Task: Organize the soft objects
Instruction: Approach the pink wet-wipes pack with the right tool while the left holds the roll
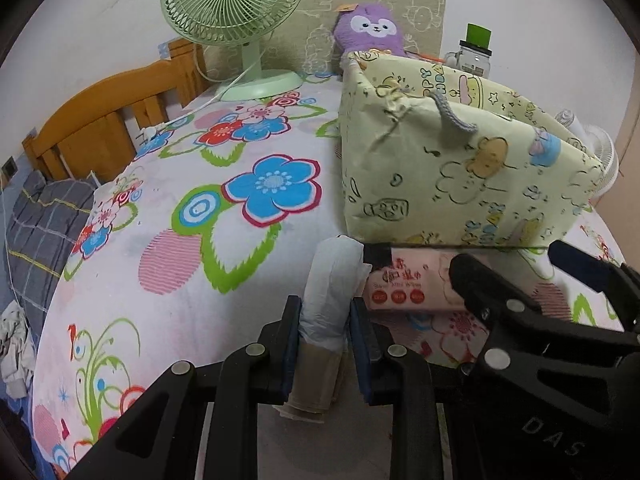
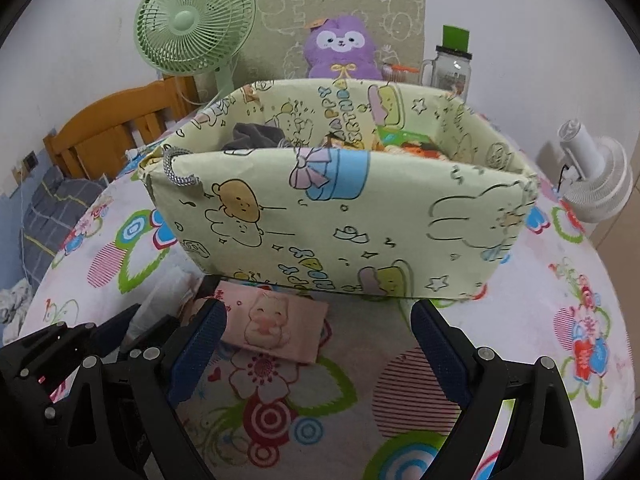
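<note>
1. The left gripper [image 1: 325, 344] pinches a pale, soft, rolled white packet [image 1: 330, 284], held just in front of the pale yellow cartoon-print fabric storage box [image 2: 320, 216].
2. The right gripper [image 2: 318, 348] stands wide and empty, near a flat pink wipes pack [image 2: 266, 326] lying at the box's front wall.
3. Judged step: carrying the packet to the box.
4. Next, it needs lifting over the front rim before release.

Bed sheet [image 2: 520, 320]: matt flowered cloth. Storage bag [image 2: 320, 220]: creased, matt printed paper, cord handle. Tissue pack [image 2: 272, 324]: glossy plastic wrap. Headboard [image 1: 92, 120]: varnished wood. Fan [image 1: 234, 4]: smooth plastic. Toy [image 2: 340, 52]: fluffy plush.
</note>
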### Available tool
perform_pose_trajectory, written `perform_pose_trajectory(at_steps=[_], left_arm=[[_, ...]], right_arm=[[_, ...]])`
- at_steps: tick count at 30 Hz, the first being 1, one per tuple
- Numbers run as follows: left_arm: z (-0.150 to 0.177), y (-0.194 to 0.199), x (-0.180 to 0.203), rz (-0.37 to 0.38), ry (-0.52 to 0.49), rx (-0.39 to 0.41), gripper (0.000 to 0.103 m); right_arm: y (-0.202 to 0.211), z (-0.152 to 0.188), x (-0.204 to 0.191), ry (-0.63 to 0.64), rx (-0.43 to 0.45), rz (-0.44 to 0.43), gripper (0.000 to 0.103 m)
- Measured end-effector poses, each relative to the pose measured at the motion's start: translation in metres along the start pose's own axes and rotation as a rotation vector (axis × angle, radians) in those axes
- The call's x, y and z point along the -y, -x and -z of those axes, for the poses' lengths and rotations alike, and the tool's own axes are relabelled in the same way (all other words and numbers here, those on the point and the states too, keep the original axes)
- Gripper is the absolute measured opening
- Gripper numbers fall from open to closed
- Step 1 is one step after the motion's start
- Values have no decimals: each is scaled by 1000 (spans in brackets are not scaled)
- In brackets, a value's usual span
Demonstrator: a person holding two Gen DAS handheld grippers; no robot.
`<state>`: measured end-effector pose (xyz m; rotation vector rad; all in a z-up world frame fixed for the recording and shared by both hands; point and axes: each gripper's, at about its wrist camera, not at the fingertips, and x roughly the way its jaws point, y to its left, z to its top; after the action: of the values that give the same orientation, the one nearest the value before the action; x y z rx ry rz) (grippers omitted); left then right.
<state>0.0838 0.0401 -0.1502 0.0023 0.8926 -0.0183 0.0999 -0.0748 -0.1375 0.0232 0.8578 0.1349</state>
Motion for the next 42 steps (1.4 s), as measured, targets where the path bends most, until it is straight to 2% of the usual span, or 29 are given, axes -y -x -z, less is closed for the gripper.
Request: perform_pose_trajectory(at_steps=[7, 15, 33, 39, 42], left_arm=[[-6, -7, 2, 1, -24, 3, 23], [-6, -6, 7, 30, -37, 2, 22], [8, 5, 29, 69, -67, -2, 22], [18, 13, 41, 117, -85, -10, 21], [21, 16, 47, 117, -95, -8, 22]], right_arm=[[-17, -2, 3, -43, -59, -48, 91], [-23, -3, -2, -34, -78, -97, 91], [-5, 17, 17, -63, -86, -80, 91], [3, 25, 24, -69, -92, -74, 91], [8, 30, 29, -75, -90, -69, 91]])
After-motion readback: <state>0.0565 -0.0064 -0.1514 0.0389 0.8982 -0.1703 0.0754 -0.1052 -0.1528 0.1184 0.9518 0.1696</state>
